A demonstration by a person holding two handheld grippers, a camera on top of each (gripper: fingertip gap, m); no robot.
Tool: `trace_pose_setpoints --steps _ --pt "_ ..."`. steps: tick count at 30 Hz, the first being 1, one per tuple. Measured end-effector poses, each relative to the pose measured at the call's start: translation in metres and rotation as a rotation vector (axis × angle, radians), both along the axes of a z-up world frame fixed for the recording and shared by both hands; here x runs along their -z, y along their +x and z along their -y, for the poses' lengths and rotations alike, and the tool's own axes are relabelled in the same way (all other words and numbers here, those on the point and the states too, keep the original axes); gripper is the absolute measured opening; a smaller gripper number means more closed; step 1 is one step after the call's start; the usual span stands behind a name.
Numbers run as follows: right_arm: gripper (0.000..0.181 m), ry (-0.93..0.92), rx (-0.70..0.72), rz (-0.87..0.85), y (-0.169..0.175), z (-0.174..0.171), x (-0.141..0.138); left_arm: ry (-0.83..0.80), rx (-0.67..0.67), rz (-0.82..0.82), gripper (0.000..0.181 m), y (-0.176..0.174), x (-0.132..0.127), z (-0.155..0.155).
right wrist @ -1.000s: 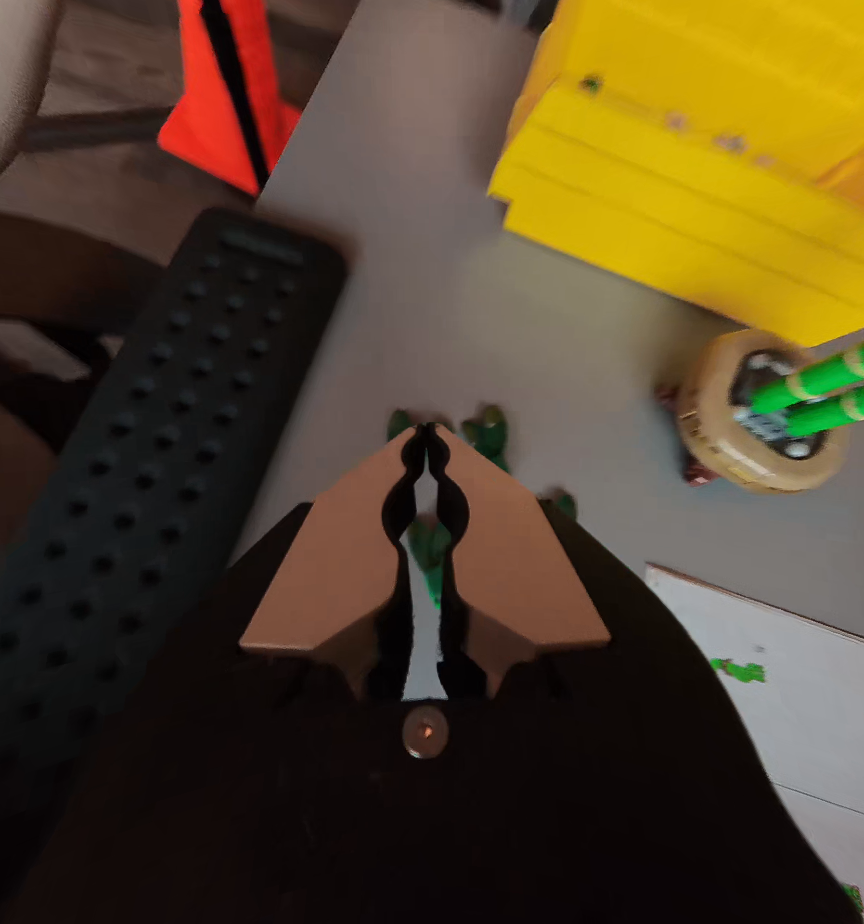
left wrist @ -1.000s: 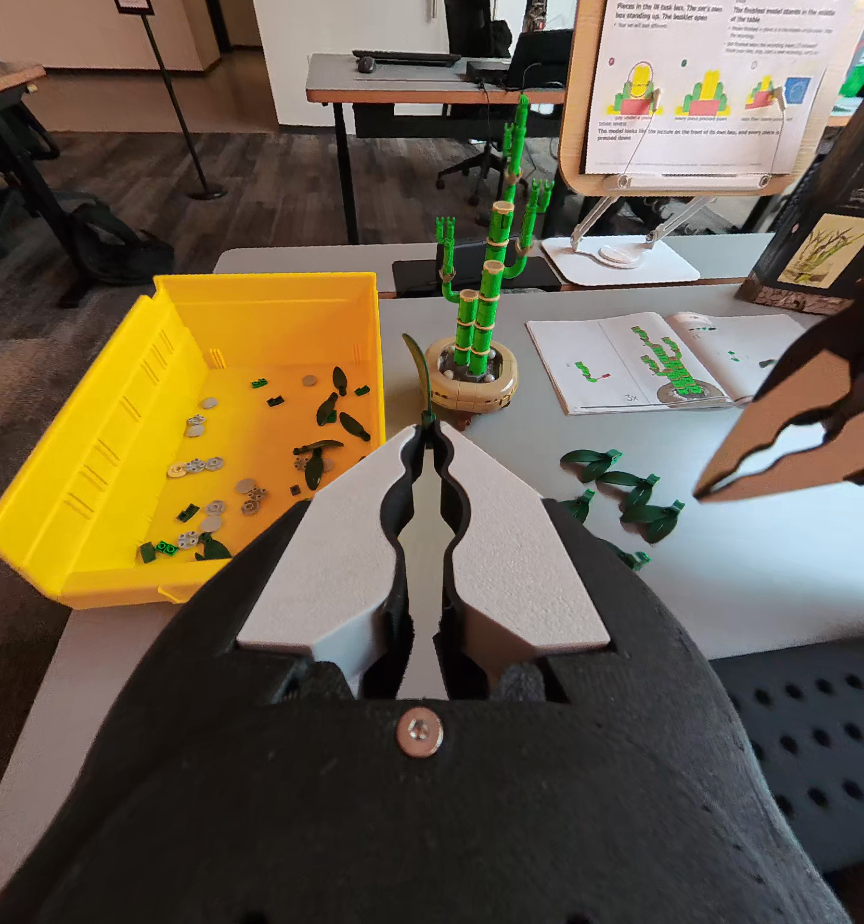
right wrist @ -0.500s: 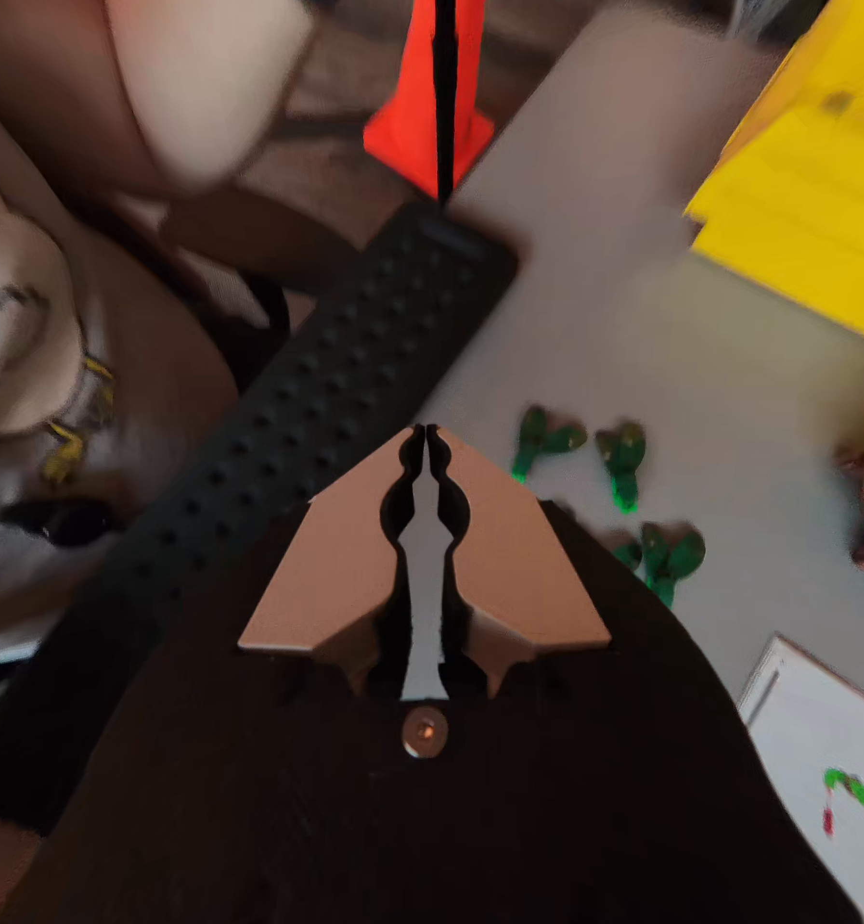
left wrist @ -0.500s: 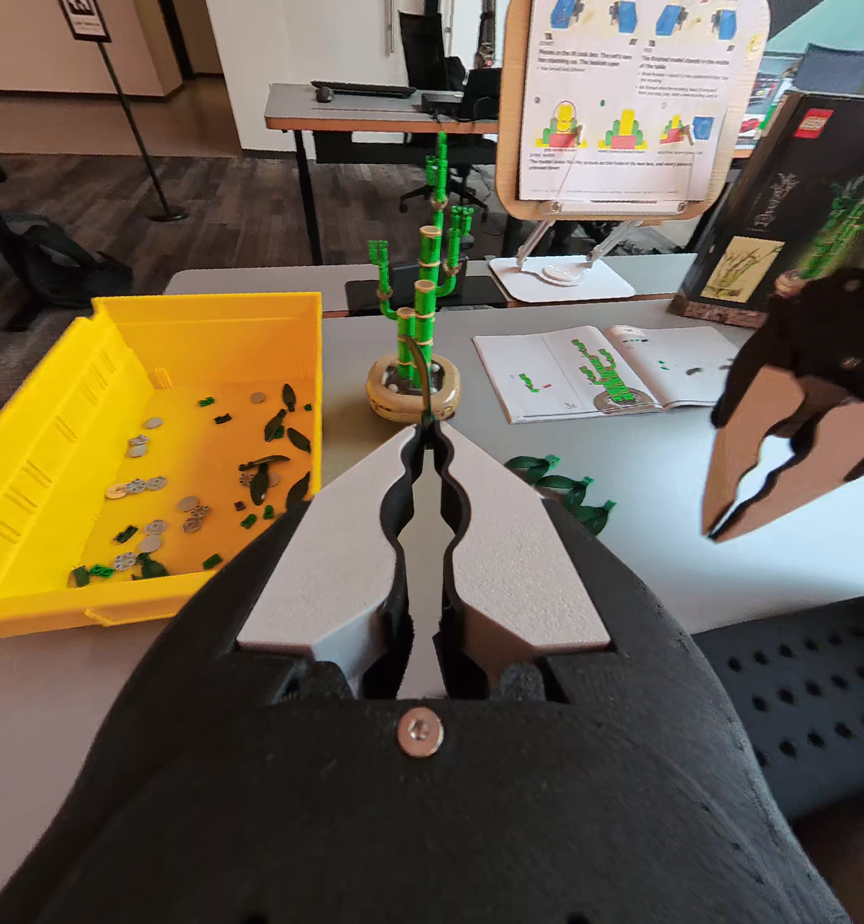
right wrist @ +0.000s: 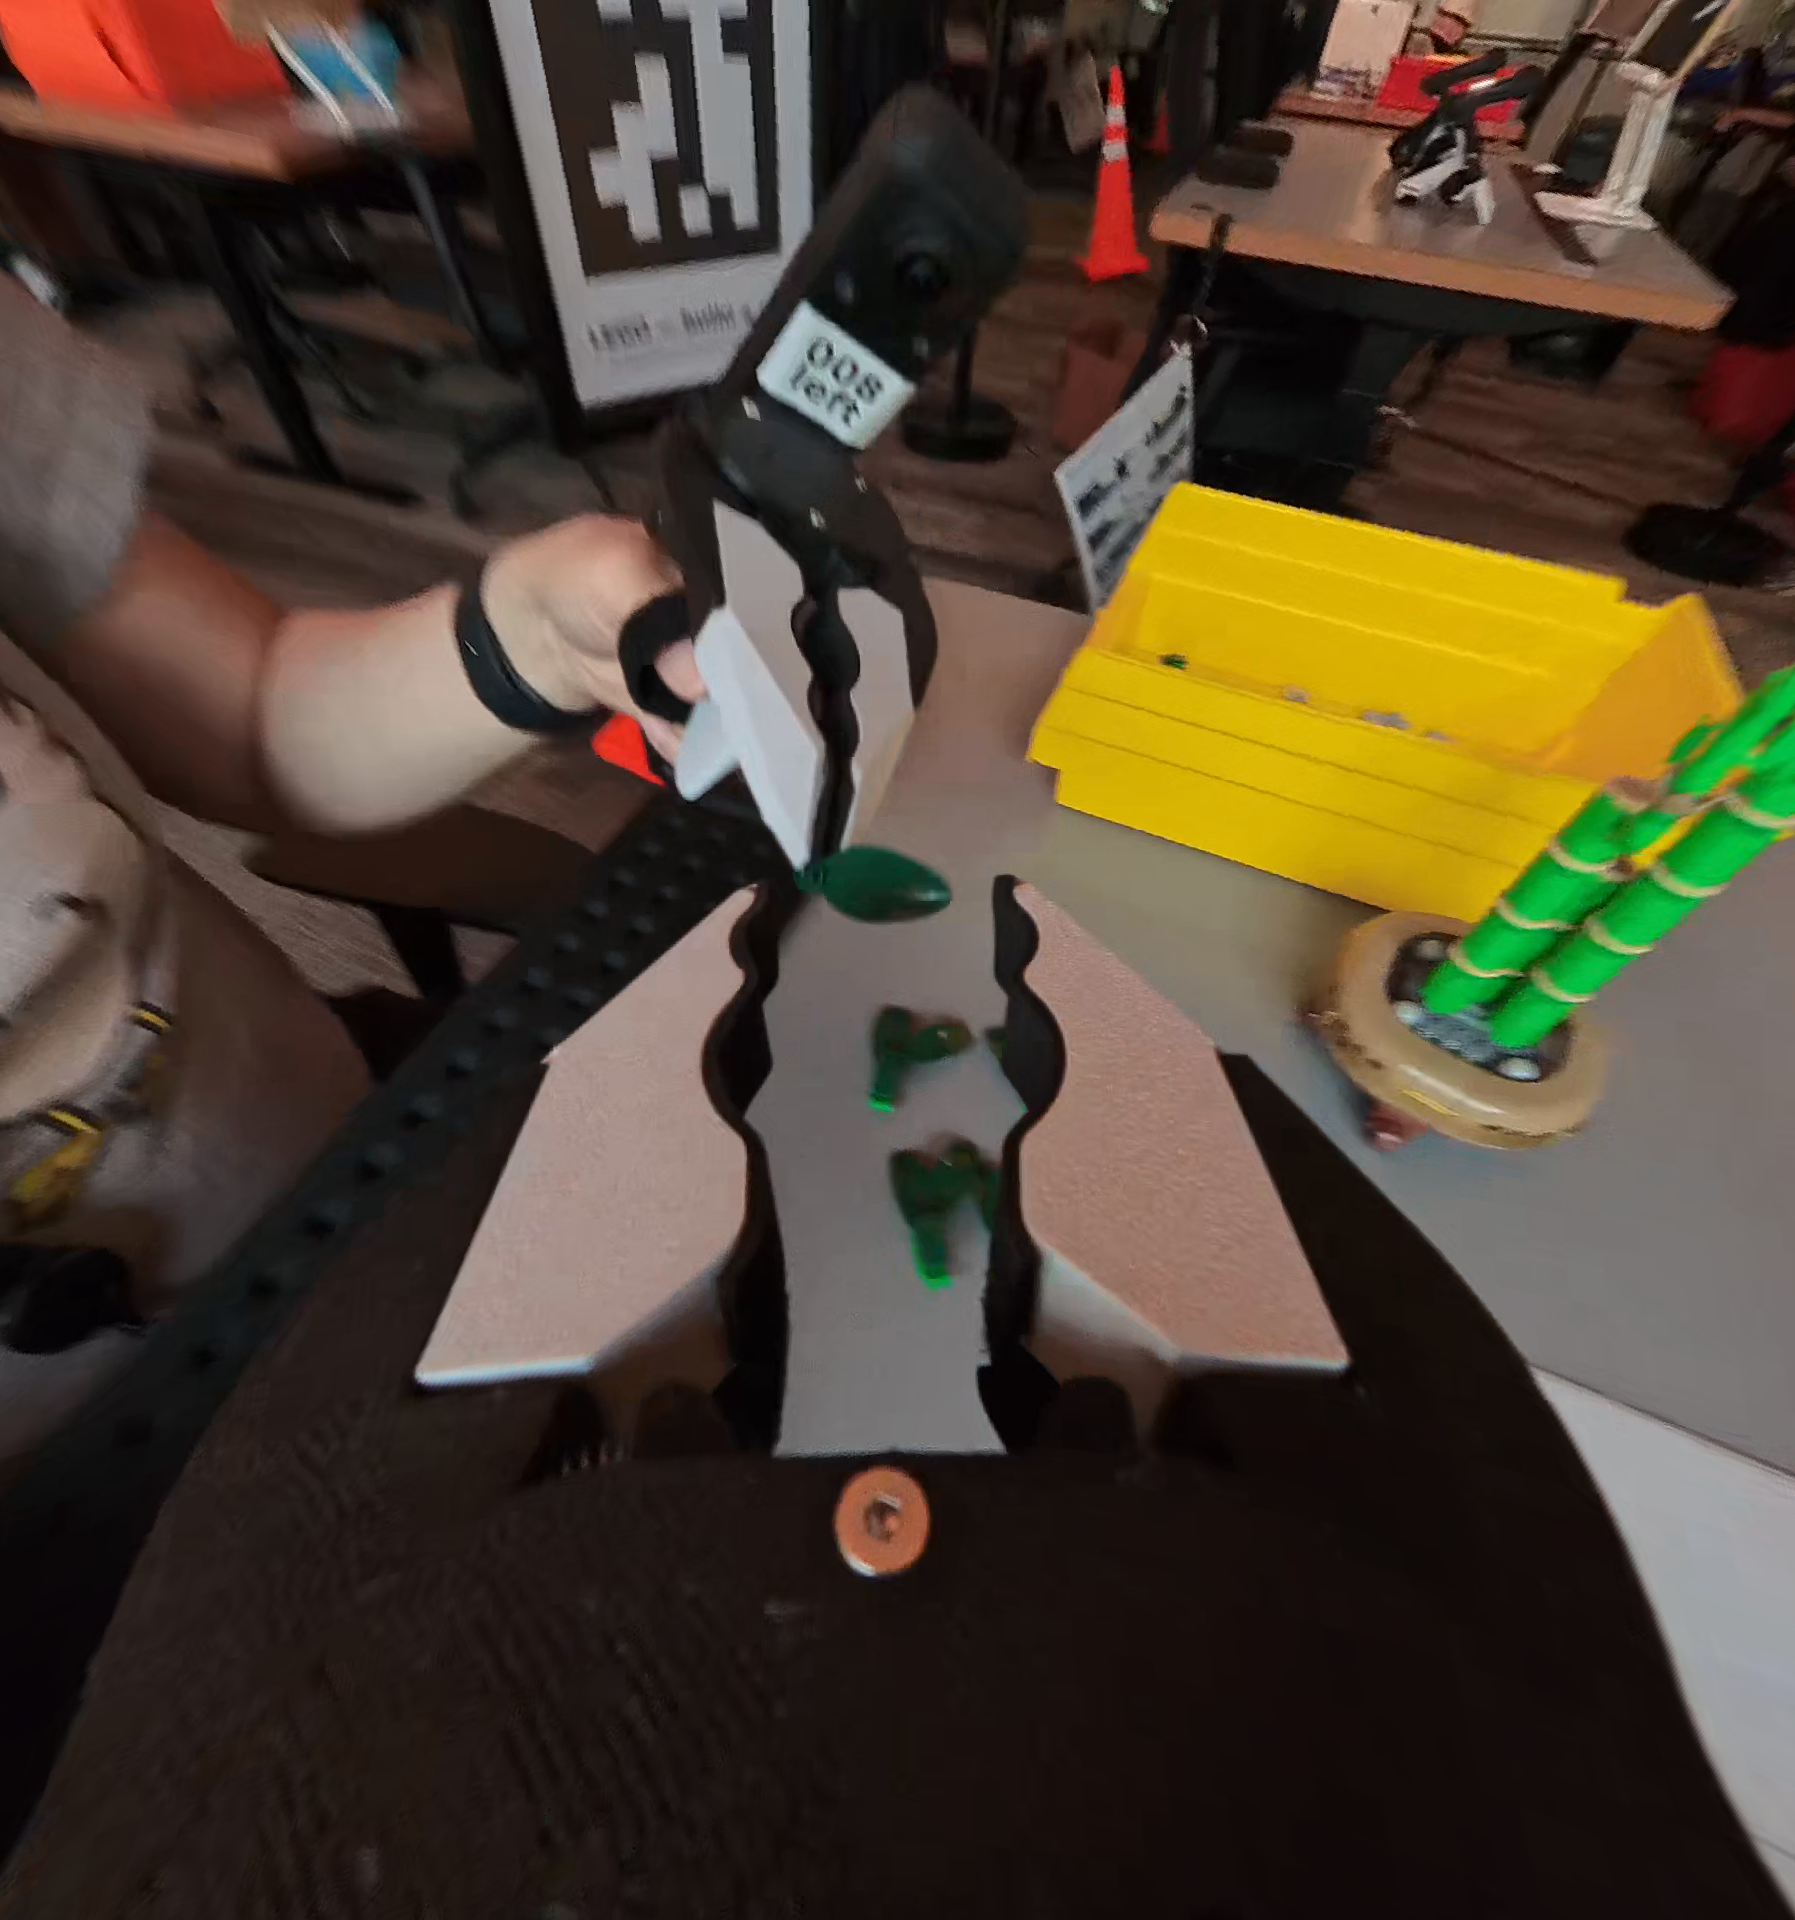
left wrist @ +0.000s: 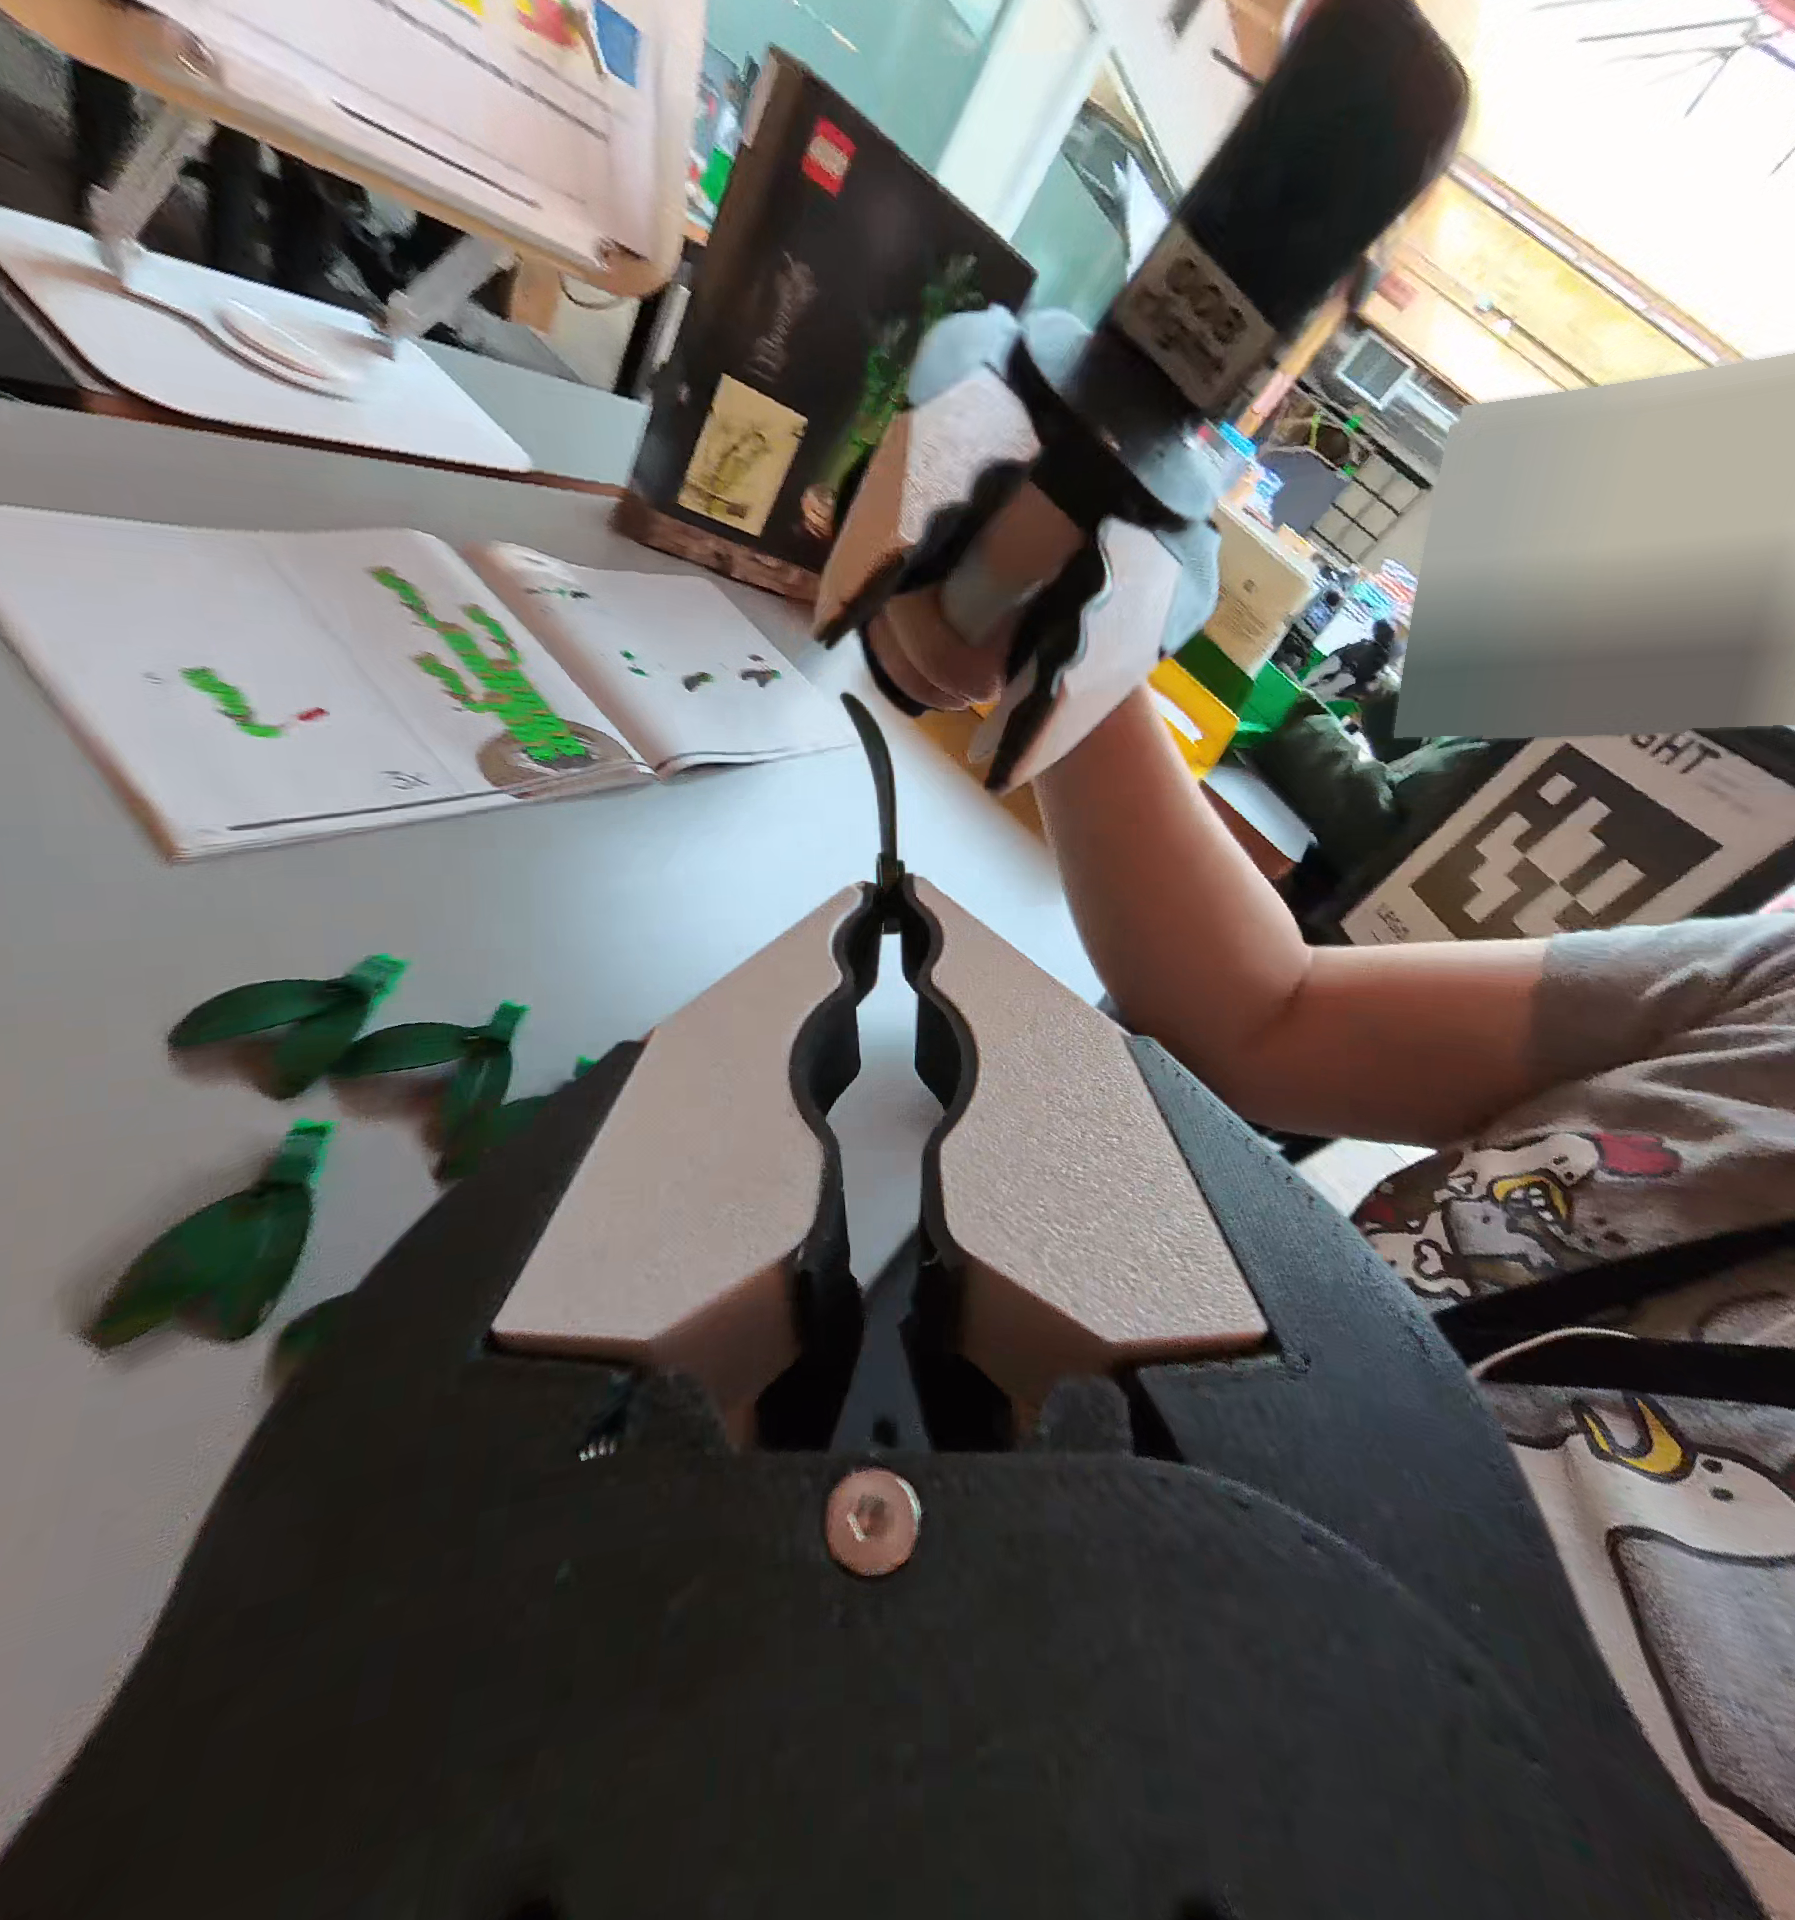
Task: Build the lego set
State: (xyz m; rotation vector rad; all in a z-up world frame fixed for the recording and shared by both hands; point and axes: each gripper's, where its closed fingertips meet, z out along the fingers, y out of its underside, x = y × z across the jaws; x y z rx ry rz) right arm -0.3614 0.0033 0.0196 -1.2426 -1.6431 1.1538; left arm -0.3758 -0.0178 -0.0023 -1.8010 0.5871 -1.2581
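left gripper [left wrist: 888, 896] is pinched shut on a dark green leaf [right wrist: 877, 883] by its stem end, blade sticking out past the tips, held up in the air over the worktop [left wrist: 62, 935]. right gripper [right wrist: 885, 902] has jaws spread and nothing in them, lined up facing the leaf, tips either side of it but not touching. looks like a handoff/regrip so the leaf can go on the bamboo model [right wrist: 1558, 956], which sits well off to the right by the yellow bin [right wrist: 1319, 758]. to do it clean: keep left steady, close right on the flat of the blade near the middle, don't release left until right has firm hold, thin part will twist easily. spare leaf pieces [left wrist: 280, 1023] lie loose on worktop below, booklet [left wrist: 373, 665] open beyond them. frames blurry so exact gap at tips is hard to tell
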Motion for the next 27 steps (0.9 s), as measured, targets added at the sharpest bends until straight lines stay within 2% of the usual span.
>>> trace_pose_setpoints --steps 5,7,8,13,14,16,17,21,27 --pt "0.025 -0.369 -0.129 0.076 -0.001 0.008 0.015 0.020 0.066 -0.023 0.001 0.016 0.005 0.005" --pt "0.006 -0.419 -0.192 0.104 0.001 0.016 0.020 0.042 0.082 -0.030 0.001 0.019 0.006 0.007" --pt "0.003 -0.448 -0.221 0.111 0.002 0.020 0.021 0.052 0.087 -0.042 0.001 0.020 0.008 0.008" --pt "0.000 -0.516 -0.272 0.155 0.006 0.024 0.029 0.110 0.088 -0.078 0.001 0.021 0.016 0.008" --pt "0.000 -0.522 -0.280 0.177 0.008 0.025 0.032 0.103 0.089 -0.107 0.006 0.020 0.021 0.008" --pt "0.001 -0.528 -0.274 0.224 0.012 0.025 0.041 0.088 0.065 -0.208 0.027 0.013 0.035 0.004" --pt "0.001 -0.535 -0.266 0.257 0.015 0.024 0.047 0.094 0.043 -0.260 0.030 0.007 0.041 0.002" --pt "0.000 -0.567 -0.207 0.413 0.041 0.013 0.077 0.176 0.011 -0.349 0.024 -0.009 0.040 0.005" --pt "0.001 -0.727 -0.064 0.502 0.065 -0.018 0.116 0.269 -0.097 -0.464 0.015 -0.041 0.028 0.001"
